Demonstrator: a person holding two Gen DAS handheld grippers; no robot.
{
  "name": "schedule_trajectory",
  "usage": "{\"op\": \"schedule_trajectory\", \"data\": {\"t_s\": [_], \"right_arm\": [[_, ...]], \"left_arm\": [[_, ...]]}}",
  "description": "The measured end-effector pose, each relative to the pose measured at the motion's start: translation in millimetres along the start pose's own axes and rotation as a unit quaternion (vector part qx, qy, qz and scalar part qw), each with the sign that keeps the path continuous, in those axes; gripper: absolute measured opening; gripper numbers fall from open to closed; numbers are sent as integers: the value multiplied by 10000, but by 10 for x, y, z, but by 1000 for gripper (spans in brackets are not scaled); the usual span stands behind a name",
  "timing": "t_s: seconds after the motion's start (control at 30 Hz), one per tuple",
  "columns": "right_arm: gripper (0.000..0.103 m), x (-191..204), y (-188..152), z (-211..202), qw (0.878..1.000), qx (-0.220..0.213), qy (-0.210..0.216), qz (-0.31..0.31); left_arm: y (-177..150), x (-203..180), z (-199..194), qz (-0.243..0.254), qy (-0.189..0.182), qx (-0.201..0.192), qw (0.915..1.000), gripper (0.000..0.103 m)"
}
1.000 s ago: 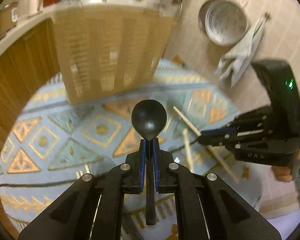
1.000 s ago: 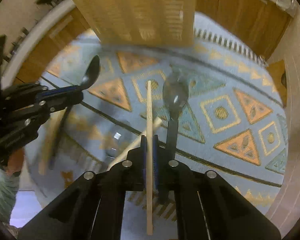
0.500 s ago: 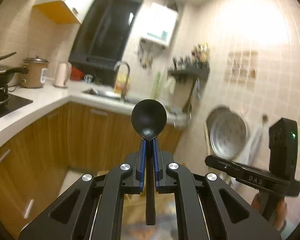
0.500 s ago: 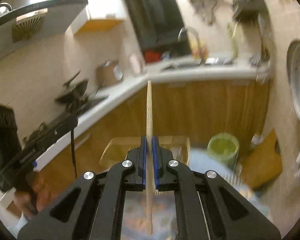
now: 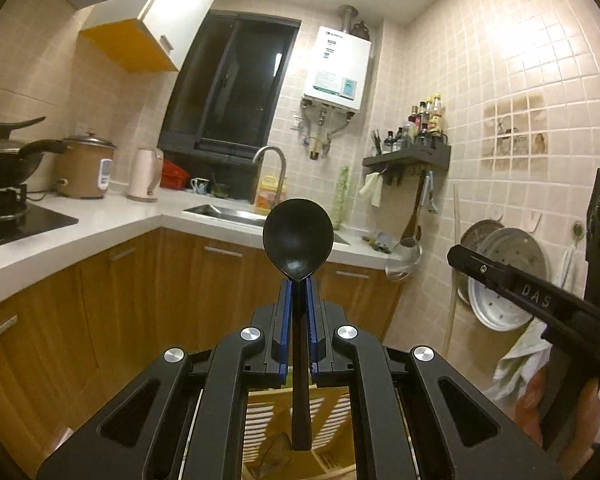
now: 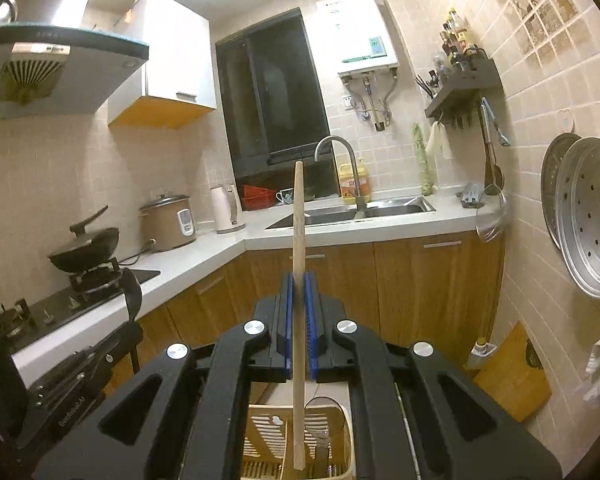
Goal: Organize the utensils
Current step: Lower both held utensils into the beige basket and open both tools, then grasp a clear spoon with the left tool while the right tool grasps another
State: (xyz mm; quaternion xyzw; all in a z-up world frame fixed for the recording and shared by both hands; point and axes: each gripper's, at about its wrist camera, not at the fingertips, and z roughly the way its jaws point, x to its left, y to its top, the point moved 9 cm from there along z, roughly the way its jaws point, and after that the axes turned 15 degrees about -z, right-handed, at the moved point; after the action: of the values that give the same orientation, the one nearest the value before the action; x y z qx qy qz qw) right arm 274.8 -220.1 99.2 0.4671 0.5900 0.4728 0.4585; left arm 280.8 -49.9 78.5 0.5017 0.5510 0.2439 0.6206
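Above the slatted utensil holder (image 6: pixel 296 436), the left gripper (image 5: pixel 298 312) is clamped on a black spoon (image 5: pixel 298 236) and the right gripper (image 6: pixel 298 312) on a wooden chopstick (image 6: pixel 299 264); both stand upright, so either could snag the holder's rim or slip while being lowered.

On the bench (image 6: pixel 228 252), the cooker (image 6: pixel 168 222) stands left of the kettle (image 6: pixel 226 208), and the sink (image 6: pixel 356 210) lies right of both. A rack (image 6: pixel 296 440) sits below the right tool (image 6: pixel 298 312); the left tool (image 5: pixel 298 316) lies to its left.
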Motion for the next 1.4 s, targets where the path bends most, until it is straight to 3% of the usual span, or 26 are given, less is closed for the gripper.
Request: {"op": "schedule_trajectory", "data": {"t_s": [0.2, 0.43, 0.6, 0.63, 0.73, 0.77, 0.8, 0.93, 1.03, 1.17, 1.23, 1.4], "right_arm": [[4, 33, -201, 72, 9999, 24, -72, -92], [5, 59, -376, 50, 9999, 81, 109, -62], [7, 68, -465, -95, 9990, 249, 377, -40], [9, 73, -478, -132, 9984, 323, 458, -52], [38, 54, -481, -294, 9974, 438, 570, -76], [53, 32, -461, -358, 9974, 444, 568, -69], [59, 4, -441, -435, 9974, 445, 561, -55], [60, -91, -387, -730, 9951, 787, 594, -100], [60, -134, -405, -887, 9906, 1222, 582, -170], [60, -148, -631, -1036, 9722, 2180, 859, 11], [60, -91, -857, -1077, 9555, 2751, 1067, 38], [60, 73, -1464, -1077, 9113, 3878, 1385, 33]], "left_arm": [[-139, 153, 138, 58, 246, 5, 9997, 5], [-219, 184, 128, -60, 20, 256, 9997, 6], [-194, 251, -20, -190, -88, 370, 9991, 26], [-176, 264, -67, -224, -113, 376, 9990, 30], [-104, 284, -218, -333, -164, 385, 9986, 36], [-75, 284, -273, -359, -186, 395, 9984, 38], [-24, 279, -362, -396, -226, 415, 9981, 39], [125, 220, -658, -392, -223, 543, 9975, 51], [169, 164, -850, -389, -162, 902, 9950, 56], [-3, 163, -1058, -296, 83, 1735, 9843, 57], [-192, 216, -1123, -260, 222, 2171, 9755, 57], [-992, 365, -1196, 31, 500, 3480, 9361, 56]]}}
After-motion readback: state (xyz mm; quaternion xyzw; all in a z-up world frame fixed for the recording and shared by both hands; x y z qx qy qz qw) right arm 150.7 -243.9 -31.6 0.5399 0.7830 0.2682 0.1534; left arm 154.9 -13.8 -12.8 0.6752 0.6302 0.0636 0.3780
